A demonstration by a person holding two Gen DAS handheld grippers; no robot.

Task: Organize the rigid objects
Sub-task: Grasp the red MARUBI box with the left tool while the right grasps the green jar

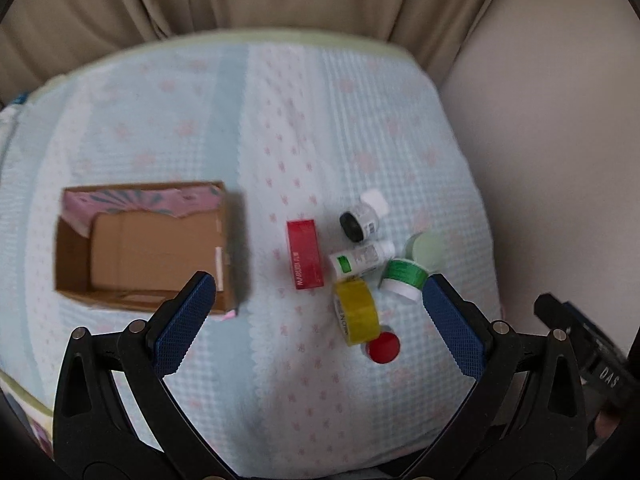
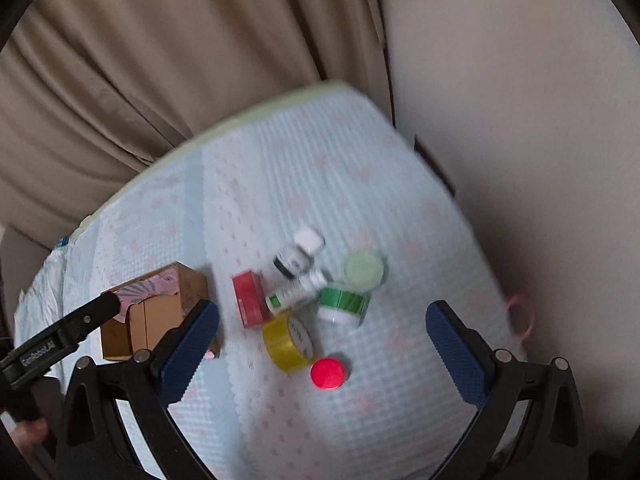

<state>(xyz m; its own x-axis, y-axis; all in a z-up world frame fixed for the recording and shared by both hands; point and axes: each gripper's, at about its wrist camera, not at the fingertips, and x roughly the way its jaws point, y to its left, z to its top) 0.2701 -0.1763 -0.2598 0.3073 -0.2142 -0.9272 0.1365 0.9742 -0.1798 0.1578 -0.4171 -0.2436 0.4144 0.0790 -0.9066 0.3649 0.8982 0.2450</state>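
One cardboard box [image 1: 148, 246] is sitting open-topped on the pale blue cloth [image 1: 280, 120], showing only its bare brown floor inside. To the right of the box seven small things are lying clustered: one red carton [image 1: 305, 254], one black-capped bottle [image 1: 360, 222], one white bottle with a green label [image 1: 360, 260], one green-banded jar [image 1: 402, 278], one pale green lid [image 1: 426, 249], one yellow tape roll [image 1: 356, 314] and one red cap [image 1: 384, 347], nearest the camera. The left gripper [image 1: 318, 316] is hovering wide open, holding nothing, its left finger over the box's near wall. The right gripper [image 2: 322, 344] is likewise gaping empty above the red cap.
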